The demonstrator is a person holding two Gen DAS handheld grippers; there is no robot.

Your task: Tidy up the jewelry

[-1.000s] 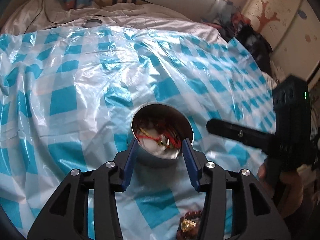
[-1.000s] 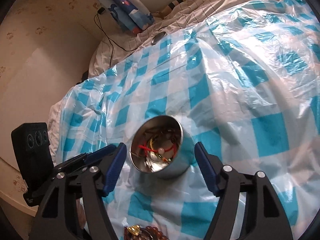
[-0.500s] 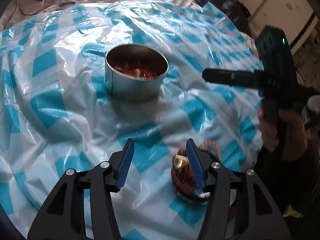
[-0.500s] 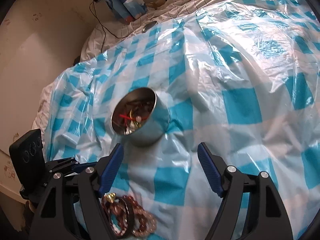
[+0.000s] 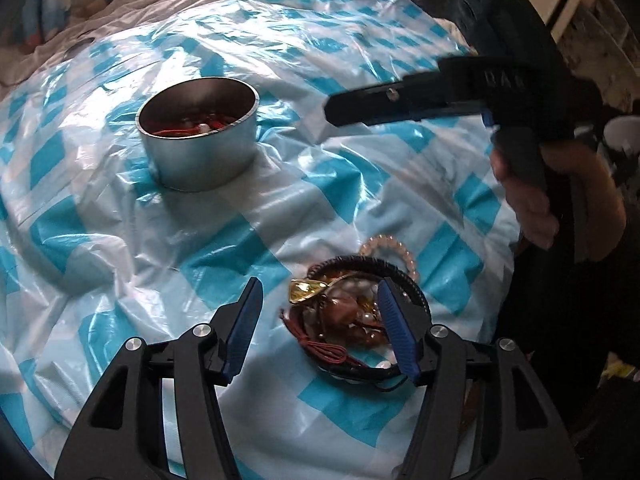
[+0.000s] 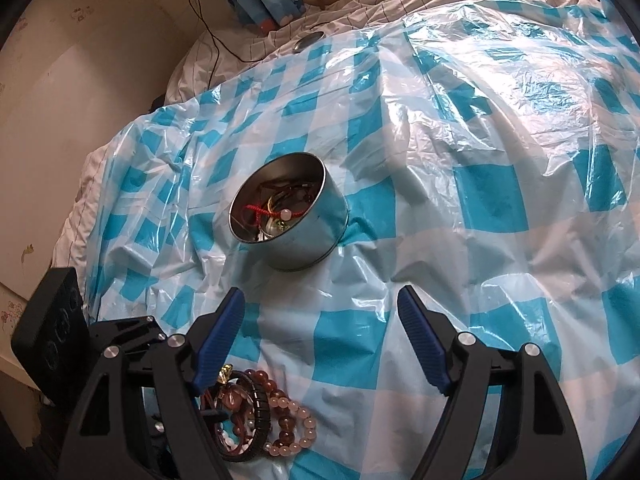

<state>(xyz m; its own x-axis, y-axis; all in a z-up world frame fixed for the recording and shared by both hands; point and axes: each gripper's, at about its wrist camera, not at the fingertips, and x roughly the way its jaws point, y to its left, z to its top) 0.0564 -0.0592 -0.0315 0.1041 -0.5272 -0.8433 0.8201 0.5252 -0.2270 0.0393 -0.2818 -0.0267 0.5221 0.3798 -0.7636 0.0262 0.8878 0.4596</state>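
A round metal tin [image 5: 200, 136] stands on the blue-and-white checked plastic sheet [image 5: 120, 220] and holds red cord and beads; it also shows in the right wrist view [image 6: 292, 216]. A pile of bracelets [image 5: 352, 312] lies near the sheet's front edge, with a gold piece, a black band and pink beads; it shows in the right wrist view [image 6: 260, 420] too. My left gripper [image 5: 320, 320] is open, its jaws either side of the pile's left part. My right gripper [image 6: 320, 328] is open and empty, between tin and pile; it shows in the left wrist view [image 5: 332, 108].
The sheet covers a bed with white bedding [image 6: 360, 8] behind it. A small metal lid [image 6: 308, 42] lies at the sheet's far edge, near a black cable [image 6: 216, 40]. A wall [image 6: 80, 80] runs along the left. A person's hand [image 5: 528, 200] holds the right gripper.
Both grippers have pulled back from the tin toward the front edge. My left gripper now sits over the bracelet pile, jaws still open. The tin has not moved.
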